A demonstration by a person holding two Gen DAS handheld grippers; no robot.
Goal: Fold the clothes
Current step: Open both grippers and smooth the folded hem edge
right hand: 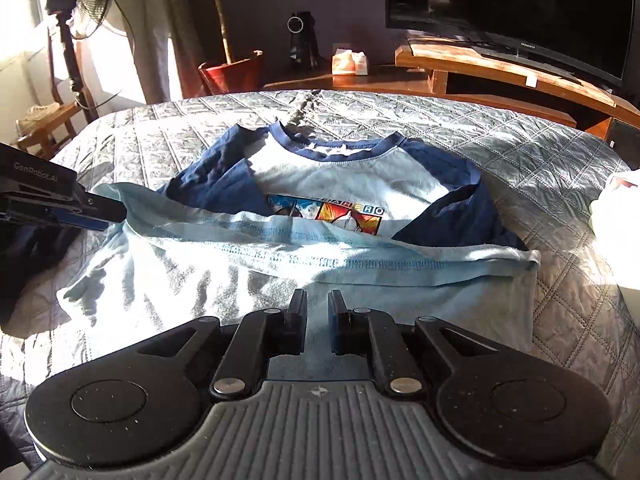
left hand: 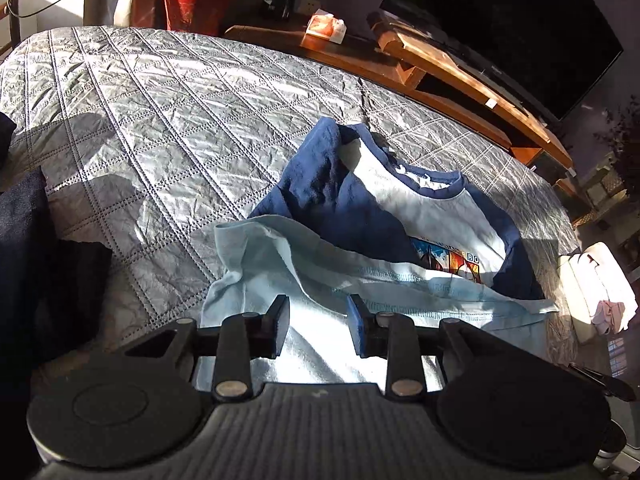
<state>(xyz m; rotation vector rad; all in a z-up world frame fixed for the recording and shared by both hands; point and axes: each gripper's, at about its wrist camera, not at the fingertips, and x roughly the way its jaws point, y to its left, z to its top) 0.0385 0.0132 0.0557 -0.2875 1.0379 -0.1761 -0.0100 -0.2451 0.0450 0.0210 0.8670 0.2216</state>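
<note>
Right gripper [right hand: 317, 306] fingers parted, empty, above T-shirt [right hand: 280, 280] folded hem.

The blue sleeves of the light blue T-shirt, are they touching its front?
Touching. The right wrist view shows both dark blue sleeves folded inward, lying flat on the chest of the light blue T-shirt, covering its edges beside the colourful print.
</note>
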